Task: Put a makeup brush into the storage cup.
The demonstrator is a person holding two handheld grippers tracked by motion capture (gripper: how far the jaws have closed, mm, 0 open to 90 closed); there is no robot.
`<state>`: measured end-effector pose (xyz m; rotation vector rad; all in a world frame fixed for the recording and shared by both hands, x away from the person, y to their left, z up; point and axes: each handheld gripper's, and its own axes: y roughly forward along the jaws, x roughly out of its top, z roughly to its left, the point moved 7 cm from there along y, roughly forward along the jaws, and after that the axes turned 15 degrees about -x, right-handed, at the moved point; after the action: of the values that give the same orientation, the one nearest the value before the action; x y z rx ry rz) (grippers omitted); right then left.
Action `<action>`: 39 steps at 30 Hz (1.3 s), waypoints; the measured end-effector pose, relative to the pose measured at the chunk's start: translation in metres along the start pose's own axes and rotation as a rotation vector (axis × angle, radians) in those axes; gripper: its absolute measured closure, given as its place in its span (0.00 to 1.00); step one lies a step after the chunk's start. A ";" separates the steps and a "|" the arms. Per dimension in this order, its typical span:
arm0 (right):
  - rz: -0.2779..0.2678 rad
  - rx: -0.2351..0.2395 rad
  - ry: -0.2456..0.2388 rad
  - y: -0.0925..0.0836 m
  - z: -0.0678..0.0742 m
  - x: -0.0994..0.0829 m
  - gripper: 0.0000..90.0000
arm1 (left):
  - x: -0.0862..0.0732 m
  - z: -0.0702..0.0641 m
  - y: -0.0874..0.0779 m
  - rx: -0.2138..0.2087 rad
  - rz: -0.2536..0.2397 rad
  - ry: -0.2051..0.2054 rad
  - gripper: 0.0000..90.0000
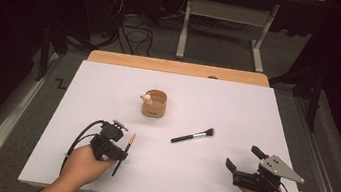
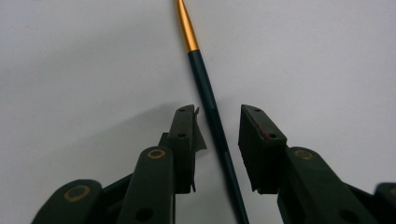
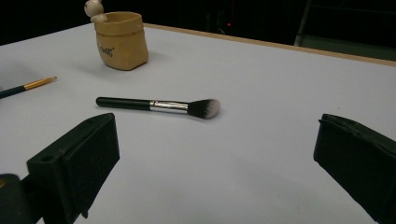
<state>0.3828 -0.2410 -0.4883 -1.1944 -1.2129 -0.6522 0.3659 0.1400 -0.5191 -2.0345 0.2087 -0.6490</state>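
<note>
Slender brush (image 2: 212, 112), lying flat on the white table (image 1: 257, 113) between the narrowed, not yet touching jaws of the left gripper (image 2: 218, 122): judged light, stiff and prone to roll, best pinched mid-handle on the dark shaft.

There are two brushes on the table: one thin brush (image 1: 124, 154) with a gold tip and one thick brush (image 1: 193, 136) with a black handle. There is one cup (image 1: 154, 104). There are two grippers, left (image 1: 110, 144) and right (image 1: 245, 163).
</note>
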 end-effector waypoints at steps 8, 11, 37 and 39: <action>0.000 -0.001 -0.001 0.001 0.000 0.000 0.01 | -0.001 -0.002 0.005 0.017 0.019 0.025 0.78; -0.001 0.001 -0.001 0.001 0.000 0.000 0.01 | -0.002 -0.003 0.005 0.017 0.022 0.026 0.79; 0.003 -0.002 -0.001 0.001 0.001 -0.001 0.01 | -0.004 0.000 0.008 0.031 0.005 -0.002 0.92; 0.004 -0.004 -0.002 0.001 0.001 -0.001 0.01 | -0.005 0.001 0.007 0.025 0.011 -0.001 0.92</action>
<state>0.3832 -0.2403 -0.4896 -1.2002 -1.2115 -0.6510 0.3631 0.1390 -0.5277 -2.0086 0.2097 -0.6412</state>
